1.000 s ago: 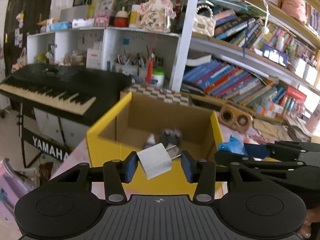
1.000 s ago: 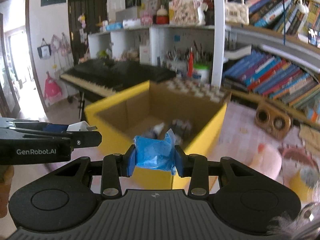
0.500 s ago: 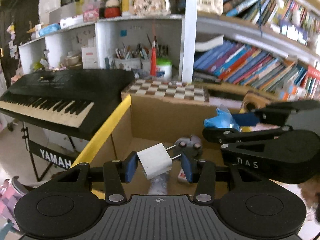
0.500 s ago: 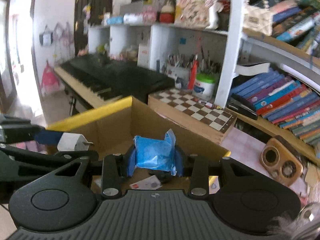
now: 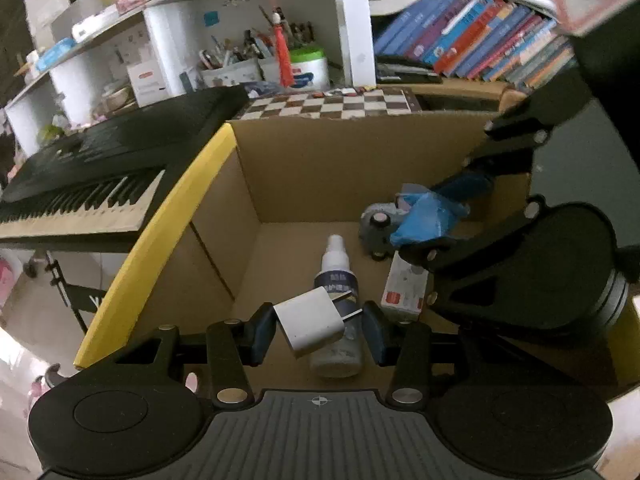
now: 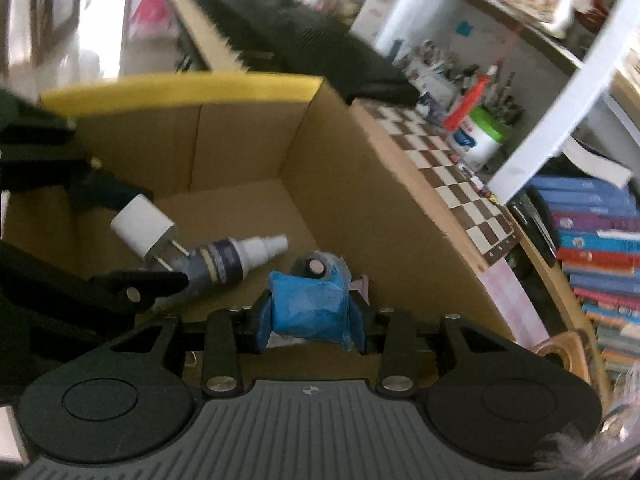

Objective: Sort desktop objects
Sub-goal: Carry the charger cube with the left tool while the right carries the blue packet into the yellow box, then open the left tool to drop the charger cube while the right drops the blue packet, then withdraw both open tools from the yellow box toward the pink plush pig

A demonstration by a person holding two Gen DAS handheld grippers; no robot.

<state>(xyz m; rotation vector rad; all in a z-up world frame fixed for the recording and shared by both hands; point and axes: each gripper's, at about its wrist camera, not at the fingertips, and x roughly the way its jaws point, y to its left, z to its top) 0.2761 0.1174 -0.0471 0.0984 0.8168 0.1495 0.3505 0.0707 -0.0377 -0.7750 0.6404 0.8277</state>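
Note:
A cardboard box [image 5: 288, 168] with a yellow rim lies below both grippers. My left gripper [image 5: 318, 332] is shut on a white plug adapter [image 5: 310, 320] and holds it inside the box mouth. My right gripper [image 6: 310, 316] is shut on a blue crumpled packet [image 6: 308, 308], also over the box; it shows in the left wrist view [image 5: 428, 220]. On the box floor lie a white-capped spray bottle [image 5: 336, 276], a grey toy car [image 5: 376, 228] and a small white-and-red carton [image 5: 404, 288].
A black keyboard piano [image 5: 92, 176] stands left of the box. A chessboard [image 5: 332, 104] lies behind it. Shelves with books [image 5: 472, 44] and pen pots [image 5: 236, 68] fill the back.
Both grippers have moved forward and tipped down, from in front of the box to over its open top. Each still holds its object.

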